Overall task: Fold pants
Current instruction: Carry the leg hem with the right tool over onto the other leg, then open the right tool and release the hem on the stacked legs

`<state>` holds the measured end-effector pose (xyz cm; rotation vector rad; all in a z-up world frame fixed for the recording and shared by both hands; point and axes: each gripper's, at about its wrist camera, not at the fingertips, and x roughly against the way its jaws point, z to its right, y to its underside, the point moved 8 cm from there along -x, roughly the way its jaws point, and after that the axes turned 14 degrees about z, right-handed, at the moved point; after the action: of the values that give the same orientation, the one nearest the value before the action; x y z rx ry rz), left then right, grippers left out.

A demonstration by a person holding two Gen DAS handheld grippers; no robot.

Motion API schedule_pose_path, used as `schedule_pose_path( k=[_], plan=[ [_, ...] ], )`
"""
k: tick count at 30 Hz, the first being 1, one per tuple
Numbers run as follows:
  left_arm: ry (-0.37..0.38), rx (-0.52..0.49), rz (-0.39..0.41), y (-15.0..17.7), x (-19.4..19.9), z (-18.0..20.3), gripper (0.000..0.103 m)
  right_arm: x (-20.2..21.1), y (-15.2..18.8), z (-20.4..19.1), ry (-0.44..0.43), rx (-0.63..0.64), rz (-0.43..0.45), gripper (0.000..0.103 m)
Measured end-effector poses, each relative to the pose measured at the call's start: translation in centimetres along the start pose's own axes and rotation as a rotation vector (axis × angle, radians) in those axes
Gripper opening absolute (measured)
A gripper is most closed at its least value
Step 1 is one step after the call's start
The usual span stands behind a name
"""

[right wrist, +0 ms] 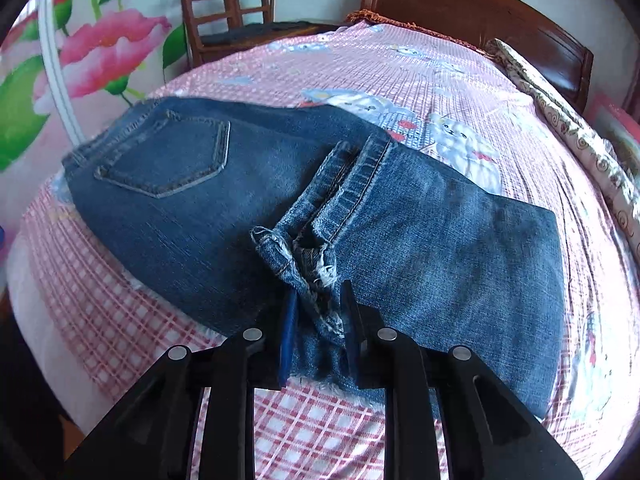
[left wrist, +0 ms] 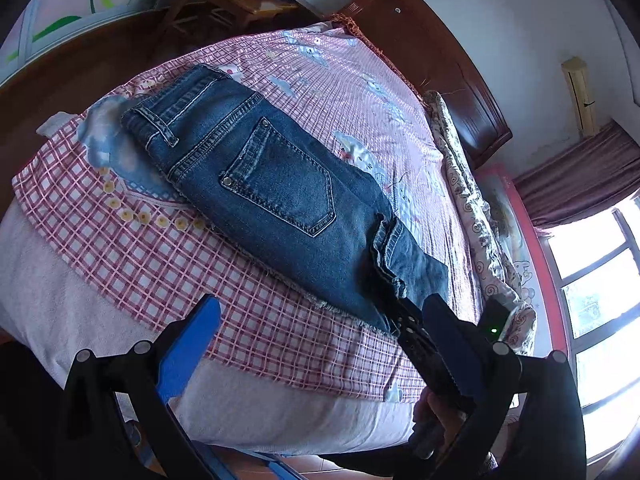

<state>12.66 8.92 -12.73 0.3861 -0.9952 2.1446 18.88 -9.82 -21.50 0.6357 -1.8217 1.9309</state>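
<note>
The jeans [right wrist: 248,200] are lying on the bed [right wrist: 328,432] just ahead of both sets of fingers, legs doubled back over the seat. The right gripper [right wrist: 318,320] is pinching the frayed hems, probably to carry the fold, while the left gripper [left wrist: 316,320] is hovering spread wide, holding nothing.

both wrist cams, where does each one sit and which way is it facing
Left wrist: above the bed's near edge, facing the jeans; open left gripper with the right gripper beside it.
Right wrist: low at the frayed hems, facing the headboard; right gripper clamps them.
Shared: jeans, checked sheet, headboard, chairs.
</note>
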Motion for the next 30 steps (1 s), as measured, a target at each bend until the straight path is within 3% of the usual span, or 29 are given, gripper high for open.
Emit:
schedule_pose_path(
  k=[2,6,13,16,20,22,26,28,30],
  plan=[
    [-0.005,-0.006,0.004,0.0,0.1,-0.2,0.101,1.8,-0.5,1.2,-0.027,-0.082,0.028,0.043],
    [-0.012,0.000,0.007,0.0,0.3,-0.7,0.101,4.3,-0.9,4.7,-0.045,-0.208,0.056,0.044],
    [-0.016,-0.032,0.003,0.8,0.1,-0.2,0.101,3.9,-1.1,14.5,0.250,-0.302,0.105,0.044],
    [-0.022,-0.038,0.000,1.1,-0.1,-0.3,0.101,2.0,-0.6,15.3,0.251,-0.307,0.076,0.044],
    [-0.038,-0.030,0.007,1.2,-0.4,-1.2,0.101,-2.0,3.2,14.2,0.264,-0.227,-0.052,0.046],
    [-0.057,-0.021,0.006,1.1,-0.6,-2.2,0.101,-1.7,3.4,14.2,0.275,-0.221,0.007,0.046],
    [-0.108,-0.014,0.053,0.1,-0.9,-4.8,0.101,-1.2,2.8,14.6,0.263,-0.265,-0.018,0.046],
    [-0.136,-0.027,0.054,-0.8,-1.3,-6.0,0.101,-0.7,2.6,14.7,0.250,-0.289,-0.020,0.053],
    [-0.117,0.009,0.055,-2.2,-1.9,-7.0,0.101,0.4,2.3,14.7,0.247,-0.317,0.002,0.053]
  ],
)
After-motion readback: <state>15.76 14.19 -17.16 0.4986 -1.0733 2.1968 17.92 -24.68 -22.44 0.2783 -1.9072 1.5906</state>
